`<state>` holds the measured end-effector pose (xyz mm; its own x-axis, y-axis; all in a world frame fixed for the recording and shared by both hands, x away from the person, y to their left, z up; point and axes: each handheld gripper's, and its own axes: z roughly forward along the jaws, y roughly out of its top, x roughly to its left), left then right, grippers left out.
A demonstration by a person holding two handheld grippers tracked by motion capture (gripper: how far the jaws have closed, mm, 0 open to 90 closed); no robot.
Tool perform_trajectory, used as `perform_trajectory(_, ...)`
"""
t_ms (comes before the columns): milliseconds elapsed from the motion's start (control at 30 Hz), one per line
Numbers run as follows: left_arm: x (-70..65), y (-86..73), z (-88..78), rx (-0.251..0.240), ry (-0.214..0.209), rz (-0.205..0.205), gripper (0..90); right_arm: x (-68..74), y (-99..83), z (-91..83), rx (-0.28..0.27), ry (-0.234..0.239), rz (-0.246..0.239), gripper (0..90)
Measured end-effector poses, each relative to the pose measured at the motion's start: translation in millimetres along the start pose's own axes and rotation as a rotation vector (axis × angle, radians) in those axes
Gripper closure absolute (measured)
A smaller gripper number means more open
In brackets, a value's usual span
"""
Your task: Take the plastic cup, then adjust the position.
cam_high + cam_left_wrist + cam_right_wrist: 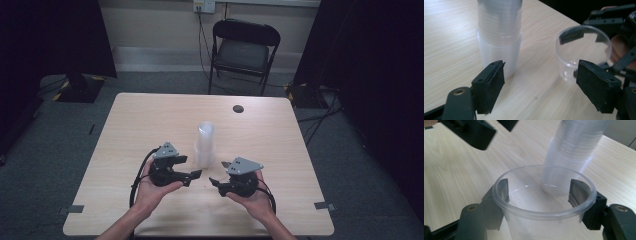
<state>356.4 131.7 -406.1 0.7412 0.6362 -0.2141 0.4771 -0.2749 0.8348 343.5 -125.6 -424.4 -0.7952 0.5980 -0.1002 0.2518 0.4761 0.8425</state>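
A tall stack of clear plastic cups (205, 144) stands upright in the middle of the wooden table (150, 120). In the left gripper view the stack (499, 37) rises just beyond my left gripper (541, 67), whose jaws stand wide apart with nothing between them. My right gripper (540, 185) is shut on a single clear cup (544, 202), one pad on each side of it below the rim. That held cup (582, 53) sits upright to the right of the stack. From above, the left gripper (196, 174) and right gripper (218, 172) face each other in front of the stack.
A black folding chair (244, 47) stands beyond the far table edge. There is a small dark round mark (238, 108) on the table's far right part. Grey tape strips (325, 205) sit near the front corners. Cables trail from both grippers.
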Motion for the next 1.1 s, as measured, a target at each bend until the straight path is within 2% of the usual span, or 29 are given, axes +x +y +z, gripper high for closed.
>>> perform_trajectory(233, 14.9, -15.1, -7.2, 0.018, 0.042, -0.023, 23.1, -12.7, -2.0, 0.1, -0.013, -0.019, 0.057, 32.3)
perform_trajectory(300, 18.8, -18.2, -9.1, 0.019, 0.056, -0.046, 21.9, -15.5, -2.4, -0.5, -0.02, -0.023, 0.064, 32.2)
perform_trajectory(333, 21.1, -19.9, -9.8, 0.024, 0.065, -0.044, 21.3, -16.4, -2.5, -1.3, -0.023, -0.034, 0.066, 32.1)
perform_trajectory(433, 24.3, -25.3, -13.6, 0.004, 0.087, -0.052, 21.3, -20.5, -2.7, -3.6, -0.033, -0.049, 0.086, 31.7)
perform_trajectory(500, 25.6, -28.1, -16.1, -0.004, 0.102, -0.051, 21.3, -25.0, -3.1, -5.2, -0.036, -0.063, 0.127, 31.3)
perform_trajectory(600, 26.9, -30.5, -18.4, 0.019, 0.108, -0.033, 21.3, -34.3, -2.5, -6.3, -0.042, -0.069, 0.202, 31.3)
perform_trajectory(667, 27.4, -33.6, -21.4, 0.024, 0.083, -0.023, 21.4, -38.8, -1.7, -6.9, -0.052, -0.077, 0.209, 31.2)
perform_trajectory(800, 28.4, -41.7, -26.0, 0.047, 0.112, -0.002, 21.9, -46.3, 1.2, -6.5, -0.051, -0.106, 0.19, 31.0)
perform_trajectory(900, 32.1, -48.8, -27.1, 0.048, 0.119, -0.023, 21.9, -53.5, 3.2, -5.8, -0.059, -0.14, 0.164, 30.8)
perform_trajectory(967, 35.2, -52.3, -28.5, 0.032, 0.128, -0.05, 22.0, -61.5, 3.0, -4.0, -0.067, -0.156, 0.191, 30.9)
perform_trajectory(1100, 42.3, -57.4, -32.0, 0.037, 0.146, -0.067, 23.0, -73.8, 2.4, 0.5, -0.073, -0.187, 0.207, 30.9)
